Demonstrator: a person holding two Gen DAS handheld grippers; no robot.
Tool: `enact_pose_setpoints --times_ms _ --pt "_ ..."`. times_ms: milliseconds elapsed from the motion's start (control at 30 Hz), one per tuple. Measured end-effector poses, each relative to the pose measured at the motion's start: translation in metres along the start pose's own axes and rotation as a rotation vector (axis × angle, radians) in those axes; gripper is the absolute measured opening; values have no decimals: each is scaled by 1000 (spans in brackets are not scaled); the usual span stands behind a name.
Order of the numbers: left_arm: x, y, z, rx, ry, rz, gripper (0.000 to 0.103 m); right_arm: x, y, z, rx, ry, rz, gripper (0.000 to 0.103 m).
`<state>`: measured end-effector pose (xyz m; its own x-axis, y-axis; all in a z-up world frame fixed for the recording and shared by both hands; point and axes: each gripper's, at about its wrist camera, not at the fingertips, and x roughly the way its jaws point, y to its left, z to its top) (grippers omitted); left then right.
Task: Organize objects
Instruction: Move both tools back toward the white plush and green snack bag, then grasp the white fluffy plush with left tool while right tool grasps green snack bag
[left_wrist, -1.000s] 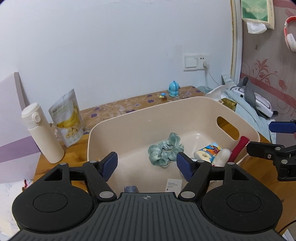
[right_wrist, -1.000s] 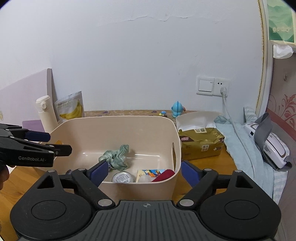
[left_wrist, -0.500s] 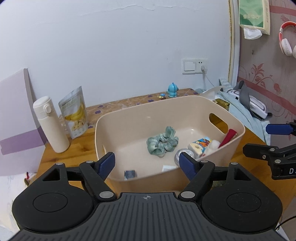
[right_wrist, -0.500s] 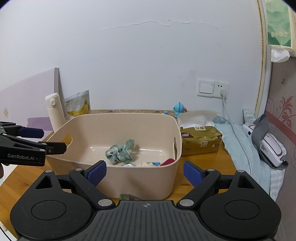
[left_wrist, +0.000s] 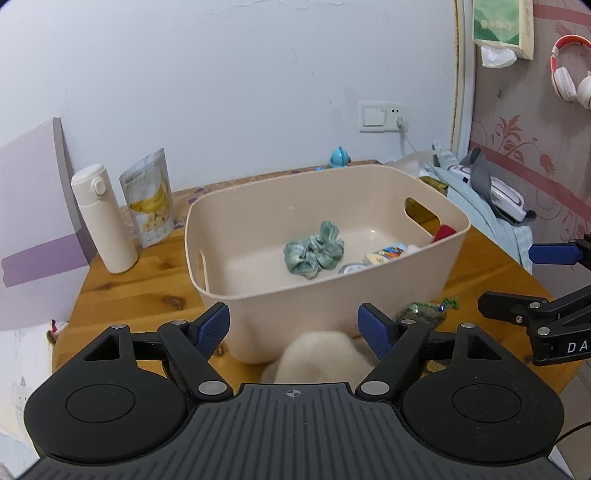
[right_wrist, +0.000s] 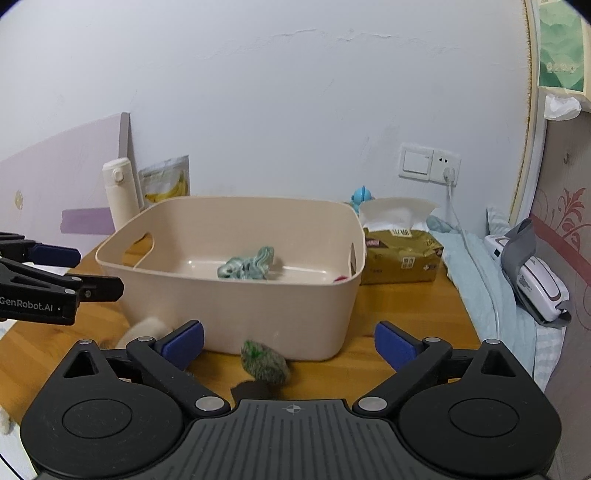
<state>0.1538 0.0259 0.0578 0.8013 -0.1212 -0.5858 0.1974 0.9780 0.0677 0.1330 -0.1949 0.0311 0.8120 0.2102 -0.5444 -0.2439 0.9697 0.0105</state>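
Left wrist view: the left gripper stands open and empty above a cream fluffy thing that lies between its 2 fingers at the worktop's near edge, against the beige bin. A green scrunchie lies inside the bin. Right wrist view: the right gripper is opening wide, holding nothing, with a green-grey ball on the worktop between its fingers, apart from both.
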Motion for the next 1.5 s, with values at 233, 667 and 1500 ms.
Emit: enact_pose_setpoints --times_ms 233,667,1500 --pt "3 -2 -14 -10 29 -12 79 2 -1 -12 -9 32 -7 103" --pt "19 -4 -34 -34 88 -46 81 15 1 -30 -25 107 -22 103" --pt "65 -8 -37 -83 185 -116 82 53 -4 -39 3 196 8 103"
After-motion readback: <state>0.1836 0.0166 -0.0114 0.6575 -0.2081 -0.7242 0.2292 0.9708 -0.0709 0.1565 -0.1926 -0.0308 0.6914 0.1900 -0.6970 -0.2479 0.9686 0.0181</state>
